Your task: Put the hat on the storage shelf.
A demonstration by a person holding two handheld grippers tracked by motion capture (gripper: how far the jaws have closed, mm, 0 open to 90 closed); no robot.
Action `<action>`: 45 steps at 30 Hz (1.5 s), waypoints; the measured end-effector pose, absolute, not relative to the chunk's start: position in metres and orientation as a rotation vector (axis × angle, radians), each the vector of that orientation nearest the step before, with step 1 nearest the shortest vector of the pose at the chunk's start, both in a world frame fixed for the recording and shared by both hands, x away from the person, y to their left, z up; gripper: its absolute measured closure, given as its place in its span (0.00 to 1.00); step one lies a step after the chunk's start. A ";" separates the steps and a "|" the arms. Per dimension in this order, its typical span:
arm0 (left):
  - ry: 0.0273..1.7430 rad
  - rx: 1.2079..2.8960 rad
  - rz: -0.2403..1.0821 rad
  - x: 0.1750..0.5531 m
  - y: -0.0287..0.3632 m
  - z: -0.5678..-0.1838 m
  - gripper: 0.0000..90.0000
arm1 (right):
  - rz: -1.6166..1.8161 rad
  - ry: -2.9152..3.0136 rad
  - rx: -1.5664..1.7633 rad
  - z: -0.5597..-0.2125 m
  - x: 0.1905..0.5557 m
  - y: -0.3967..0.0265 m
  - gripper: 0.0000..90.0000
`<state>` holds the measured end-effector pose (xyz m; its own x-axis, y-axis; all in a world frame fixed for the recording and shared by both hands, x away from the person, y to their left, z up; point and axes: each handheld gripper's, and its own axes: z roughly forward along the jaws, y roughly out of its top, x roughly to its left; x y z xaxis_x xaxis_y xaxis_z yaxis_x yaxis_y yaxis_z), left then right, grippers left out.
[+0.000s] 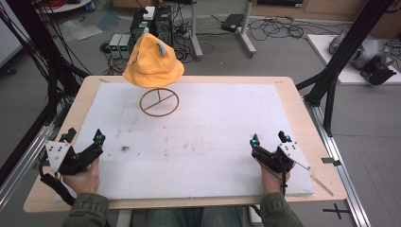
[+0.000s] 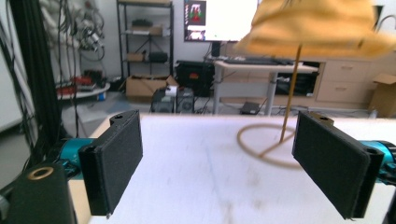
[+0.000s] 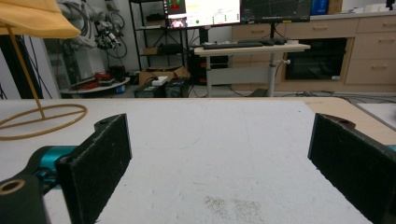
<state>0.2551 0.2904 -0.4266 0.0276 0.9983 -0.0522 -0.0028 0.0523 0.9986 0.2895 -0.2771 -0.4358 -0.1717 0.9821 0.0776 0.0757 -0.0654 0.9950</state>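
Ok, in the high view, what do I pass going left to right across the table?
Left tongs → yellow hat on its wire stand → right tongs.

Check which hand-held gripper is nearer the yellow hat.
Left. The left hand-held gripper sits near the table's front left, closer to the hat; the right hand-held gripper is front right, farther off.
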 end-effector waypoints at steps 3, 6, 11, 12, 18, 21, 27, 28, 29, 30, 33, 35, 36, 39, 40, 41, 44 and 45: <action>1.233 1.189 1.149 0.254 0.294 -0.438 0.18 | 1.351 1.351 1.231 -0.437 0.290 -0.279 0.06; 1.221 1.208 1.144 0.256 0.294 -0.438 0.18 | 1.355 1.350 1.244 -0.438 0.291 -0.279 0.06; 1.207 1.211 1.142 0.258 0.291 -0.438 0.18 | 1.350 1.359 1.241 -0.439 0.292 -0.278 0.06; 1.207 1.211 1.142 0.258 0.291 -0.438 0.18 | 1.351 1.359 1.242 -0.439 0.292 -0.278 0.06; 1.202 1.207 1.149 0.256 0.291 -0.436 0.18 | 1.355 1.362 1.244 -0.439 0.291 -0.278 0.06; 1.204 1.208 1.155 0.256 0.293 -0.436 0.18 | 1.353 1.363 1.236 -0.439 0.291 -0.278 0.06; 1.208 1.202 1.143 0.255 0.298 -0.436 0.18 | 1.343 1.363 1.240 -0.439 0.291 -0.276 0.06; 1.209 1.200 1.143 0.255 0.299 -0.436 0.18 | 1.342 1.363 1.239 -0.439 0.291 -0.276 0.06; 1.210 1.199 1.144 0.255 0.299 -0.436 0.18 | 1.342 1.363 1.234 -0.439 0.291 -0.276 0.06; 1.205 1.198 1.141 0.255 0.299 -0.436 0.18 | 1.344 1.365 1.240 -0.439 0.291 -0.275 0.06; 1.201 1.200 1.139 0.254 0.299 -0.436 0.18 | 1.347 1.364 1.241 -0.438 0.290 -0.273 0.06; 1.196 1.202 1.140 0.253 0.298 -0.434 0.18 | 1.345 1.368 1.227 -0.438 0.289 -0.272 0.06; 1.195 1.202 1.140 0.253 0.297 -0.434 0.18 | 1.345 1.370 1.226 -0.438 0.289 -0.272 0.06; 1.192 1.201 1.137 0.254 0.297 -0.434 0.18 | 1.345 1.371 1.228 -0.438 0.289 -0.272 0.06; 1.195 1.198 1.136 0.254 0.297 -0.434 0.18 | 1.345 1.371 1.230 -0.438 0.289 -0.273 0.06; 1.195 1.198 1.136 0.254 0.297 -0.434 0.18 | 1.343 1.371 1.226 -0.438 0.289 -0.273 0.06; 1.202 1.195 1.134 0.253 0.298 -0.435 0.18 | 1.343 1.366 1.226 -0.438 0.289 -0.275 0.06; 1.202 1.195 1.134 0.253 0.298 -0.435 0.18 | 1.345 1.366 1.234 -0.438 0.289 -0.275 0.06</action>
